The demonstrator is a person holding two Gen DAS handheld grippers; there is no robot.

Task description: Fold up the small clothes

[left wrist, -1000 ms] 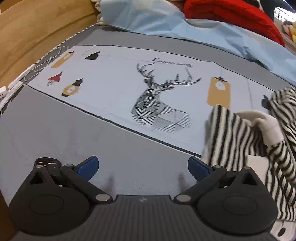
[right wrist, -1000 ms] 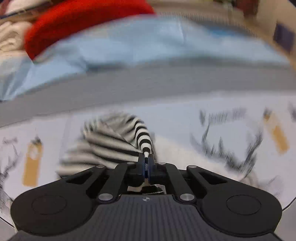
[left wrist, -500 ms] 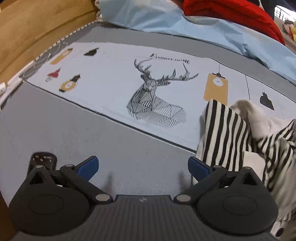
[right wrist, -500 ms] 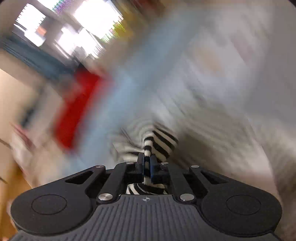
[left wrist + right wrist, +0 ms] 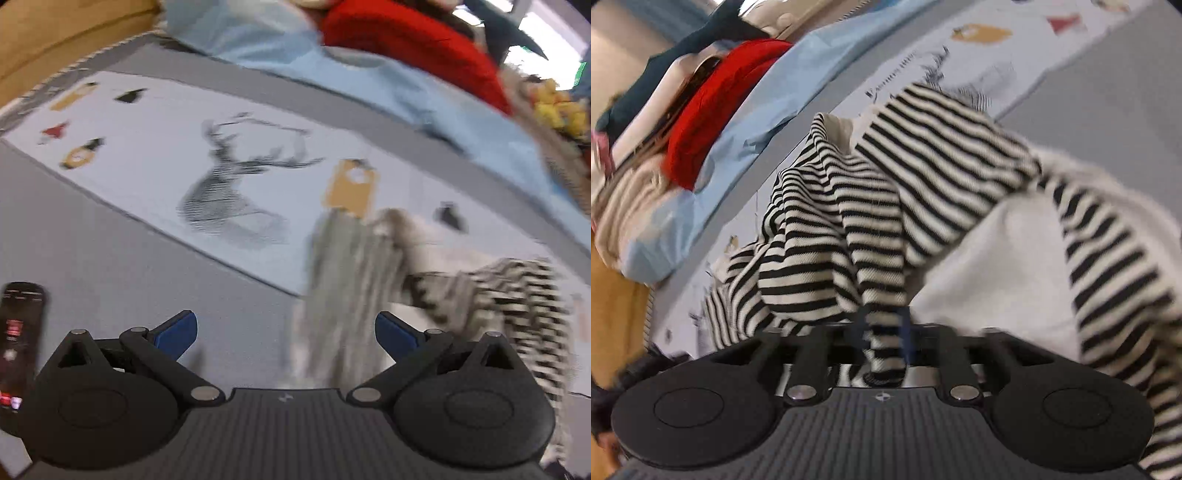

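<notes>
Striped knit garment [image 5: 905, 192], crumpled on the printed cloth [image 5: 155, 147]: my right gripper [image 5: 882, 332] is opening with fabric between its jaws, my left gripper [image 5: 286, 330] gapes empty; the released bunch may stay tangled.

The left gripper [image 5: 286, 334] stands with its blue-tipped fingers [image 5: 177, 332] wide apart over the grey cloth [image 5: 110, 277]. A striped garment [image 5: 424, 295] — blurred — lies at about three o'clock, part of it reaching between the fingers. The deer print [image 5: 236, 195] sits at twelve o'clock, a dark phone [image 5: 20, 332] at nine — a red garment [image 5: 406, 48] at one.
</notes>
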